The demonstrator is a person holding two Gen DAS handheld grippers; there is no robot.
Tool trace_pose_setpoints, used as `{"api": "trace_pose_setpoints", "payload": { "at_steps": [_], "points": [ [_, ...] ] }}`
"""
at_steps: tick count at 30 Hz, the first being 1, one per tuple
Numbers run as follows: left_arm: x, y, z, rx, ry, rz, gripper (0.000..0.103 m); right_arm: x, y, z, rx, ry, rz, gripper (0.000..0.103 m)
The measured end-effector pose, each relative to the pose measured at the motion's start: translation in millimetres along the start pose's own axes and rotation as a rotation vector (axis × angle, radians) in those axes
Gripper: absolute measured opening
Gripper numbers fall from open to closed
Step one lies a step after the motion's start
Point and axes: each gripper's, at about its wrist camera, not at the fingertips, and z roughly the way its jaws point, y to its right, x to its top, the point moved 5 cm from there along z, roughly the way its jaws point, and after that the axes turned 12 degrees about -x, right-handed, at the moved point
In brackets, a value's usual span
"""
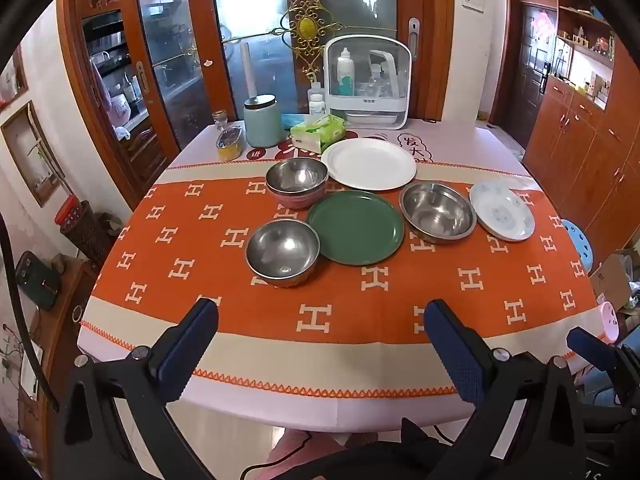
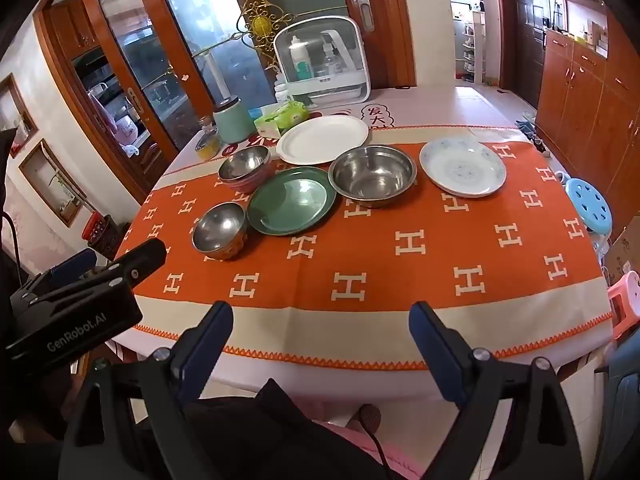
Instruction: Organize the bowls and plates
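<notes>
On the orange cloth lie a green plate (image 1: 355,227) (image 2: 291,201), a white plate (image 1: 369,164) (image 2: 322,139), a flowered white plate (image 1: 501,209) (image 2: 462,167), a wide steel bowl (image 1: 437,211) (image 2: 373,175), a small steel bowl (image 1: 282,252) (image 2: 219,229), and a steel bowl nested in a pink one (image 1: 296,181) (image 2: 245,167). My left gripper (image 1: 320,324) is open and empty above the table's near edge. My right gripper (image 2: 321,322) is open and empty, also at the near edge.
At the table's far side stand a white lidded organizer (image 1: 367,80) with bottles, a tissue pack (image 1: 318,132), a mint canister (image 1: 262,120) and a glass jar (image 1: 229,141). Stools (image 2: 591,205) stand to the right. Wooden cabinets line the walls.
</notes>
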Motion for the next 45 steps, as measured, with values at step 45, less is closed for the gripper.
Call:
{"api": "trace_pose_setpoints", "payload": {
  "at_steps": [45],
  "points": [
    [10, -5, -3, -0.028, 0.032, -0.013, 0.102, 6, -2, -1, -0.030, 0.025, -0.014, 0.090]
  ]
}}
